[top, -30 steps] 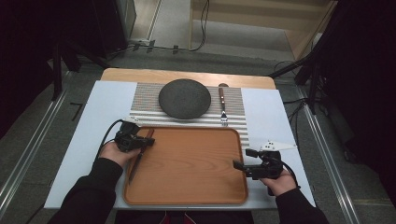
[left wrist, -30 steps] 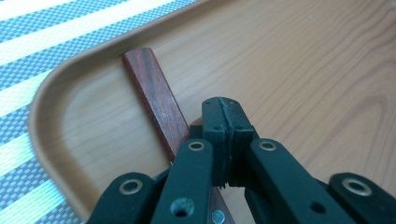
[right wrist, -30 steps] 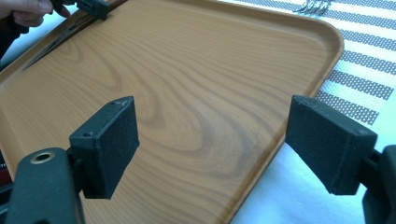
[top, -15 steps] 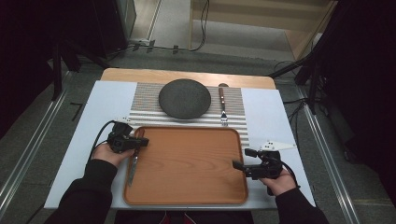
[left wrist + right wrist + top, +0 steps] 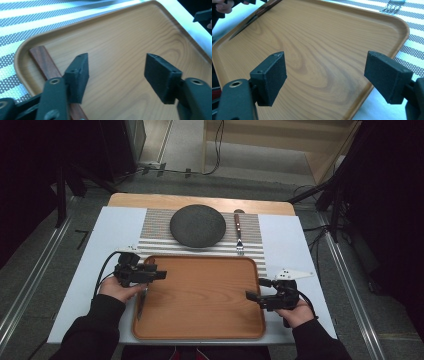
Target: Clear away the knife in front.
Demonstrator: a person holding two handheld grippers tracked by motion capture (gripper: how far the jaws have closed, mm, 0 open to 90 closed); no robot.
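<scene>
Dim studio floor with aluminium rails and trailing cables frames a table [image 5: 100,235] covered in pale sheeting, where a rounded-corner wooden tray [image 5: 205,295] with a warm, swirling grain and a low raised rim sits at the near edge. Lying on the tray along its left rim is a knife [image 5: 141,301], its slim dark blade pointing toward the person and its flat, reddish-brown wooden handle [image 5: 46,63] resting just inside the rim, as the left gripper view shows. The left gripper [image 5: 159,274] hangs over the tray's far-left corner, just above the knife; its jaws have just been opening and now stand apart, the blocky black pads [image 5: 80,75] clear of the handle, which runs under the left pad rather than between the two. The right gripper [image 5: 255,292] sits at the tray's right rim, a grey three-cornered plate on top, its jaws likewise spread wide over bare wood with nothing between the matte, rectangular pads [image 5: 272,75]. Beyond the tray lies a striped placemat [image 5: 155,227] of woven grey and white bands; on it rests a round, dark, matte plate [image 5: 197,225] with a stony finish, and to its right a fork [image 5: 239,232] with a wooden handle and steel tines pointing toward the tray. Dark sleeves [image 5: 92,330] enter from the bottom of the high view.
</scene>
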